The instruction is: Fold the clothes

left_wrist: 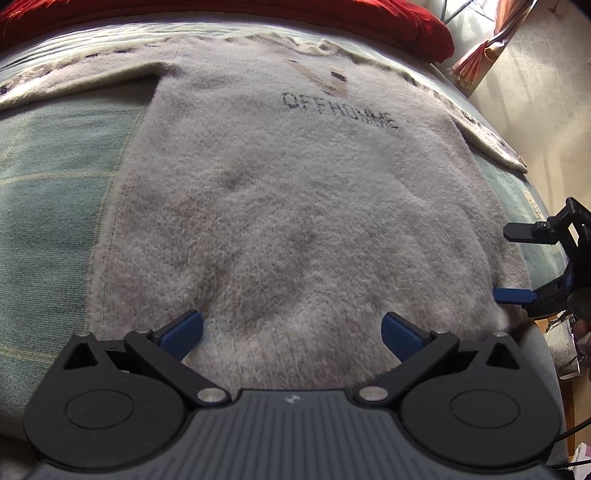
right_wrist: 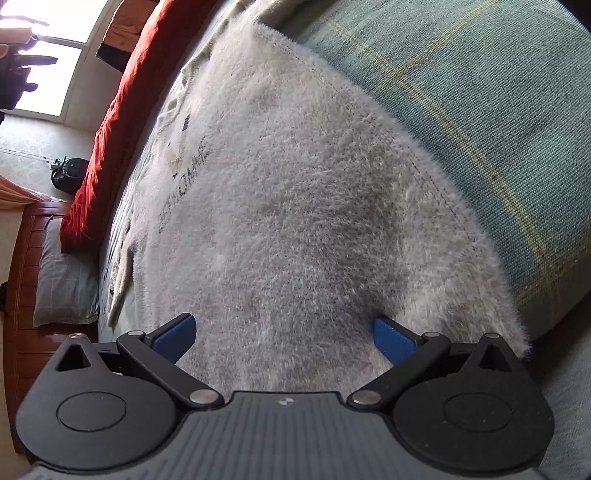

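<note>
A fluffy grey sweater (left_wrist: 288, 206) with dark lettering lies flat on the bed, sleeves spread to both sides. My left gripper (left_wrist: 291, 332) is open over its bottom hem, blue pads wide apart on either side of the fabric. The right gripper (left_wrist: 517, 266) shows at the right edge of the left wrist view, by the hem's right corner, fingers apart. In the right wrist view the right gripper (right_wrist: 284, 336) is open over the sweater (right_wrist: 295, 206) near its hem corner; the right pad (right_wrist: 391, 339) touches the fuzzy fabric.
A green plaid bedspread (left_wrist: 55, 206) covers the bed under the sweater. A red blanket (left_wrist: 258, 14) lies along the far side. A pillow (right_wrist: 62, 277) and wooden headboard (right_wrist: 26, 295) sit at one end. A curtain (left_wrist: 491, 40) hangs by the window.
</note>
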The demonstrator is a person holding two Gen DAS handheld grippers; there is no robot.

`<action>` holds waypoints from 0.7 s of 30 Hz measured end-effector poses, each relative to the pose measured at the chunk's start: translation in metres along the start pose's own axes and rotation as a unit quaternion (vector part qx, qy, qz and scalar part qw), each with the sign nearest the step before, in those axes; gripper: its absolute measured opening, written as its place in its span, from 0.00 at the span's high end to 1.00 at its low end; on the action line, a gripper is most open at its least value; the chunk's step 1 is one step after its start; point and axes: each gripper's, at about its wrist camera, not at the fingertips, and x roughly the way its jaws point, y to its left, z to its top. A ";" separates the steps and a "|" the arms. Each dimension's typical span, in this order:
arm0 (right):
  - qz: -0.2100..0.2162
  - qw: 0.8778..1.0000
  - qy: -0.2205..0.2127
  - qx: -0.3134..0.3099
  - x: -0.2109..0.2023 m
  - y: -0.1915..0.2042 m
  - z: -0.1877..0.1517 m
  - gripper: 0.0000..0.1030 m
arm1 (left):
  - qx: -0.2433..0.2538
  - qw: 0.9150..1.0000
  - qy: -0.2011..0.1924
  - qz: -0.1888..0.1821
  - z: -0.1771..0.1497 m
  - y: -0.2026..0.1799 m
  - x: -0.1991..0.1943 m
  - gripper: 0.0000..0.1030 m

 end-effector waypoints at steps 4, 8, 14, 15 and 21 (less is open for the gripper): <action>0.001 1.000 0.005 0.002 0.001 0.000 0.002 0.00 | -0.004 1.000 0.003 -0.015 0.001 0.005 0.000 0.01; 0.008 1.000 0.008 0.011 0.002 -0.004 0.004 0.00 | -0.017 1.000 0.011 -0.024 0.006 0.010 0.001 0.01; 0.010 1.000 0.014 0.015 0.003 -0.005 0.007 0.00 | -0.024 0.999 0.020 -0.012 0.020 0.006 -0.001 0.01; 0.008 1.000 0.015 0.012 0.003 -0.004 0.007 0.00 | -0.017 1.000 0.014 -0.008 0.025 0.005 -0.003 0.01; 0.000 1.000 0.021 -0.010 0.005 0.001 0.006 0.00 | -0.001 1.000 -0.023 0.019 0.067 0.007 -0.003 0.01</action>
